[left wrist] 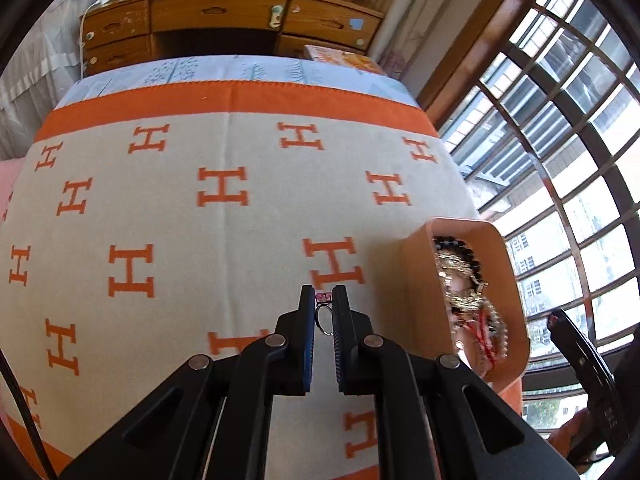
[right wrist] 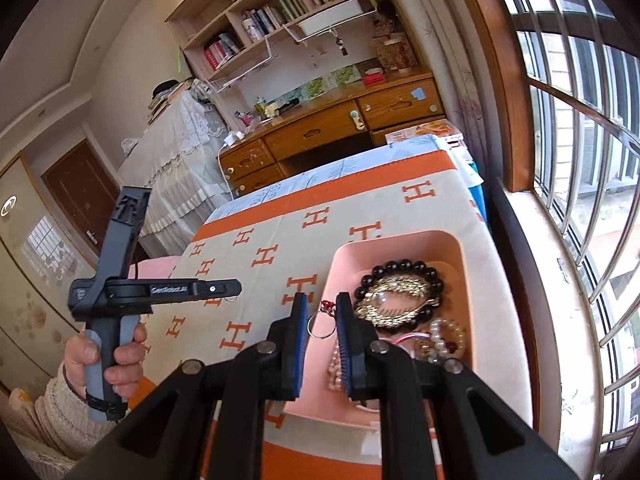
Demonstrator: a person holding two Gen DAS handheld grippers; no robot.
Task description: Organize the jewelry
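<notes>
Left gripper [left wrist: 324, 295] fingers pinching a thin silver ring with pink stone [left wrist: 323, 312]. Right gripper [right wrist: 322, 305] fingers pinching a silver ring with red stone [right wrist: 320, 326], held over the edge of the pink plastic tray [right wrist: 404, 240] of bracelets on the orange-patterned blanket [right wrist: 280, 220], likely for dropping in.

left wrist view steep down, close over blanket [left wrist: 224, 216], right wrist view shallower, tilted, both facing desk [right wrist: 320, 136], sharing pink tray [right wrist: 400, 240], window [right wrist: 580, 120]
</notes>
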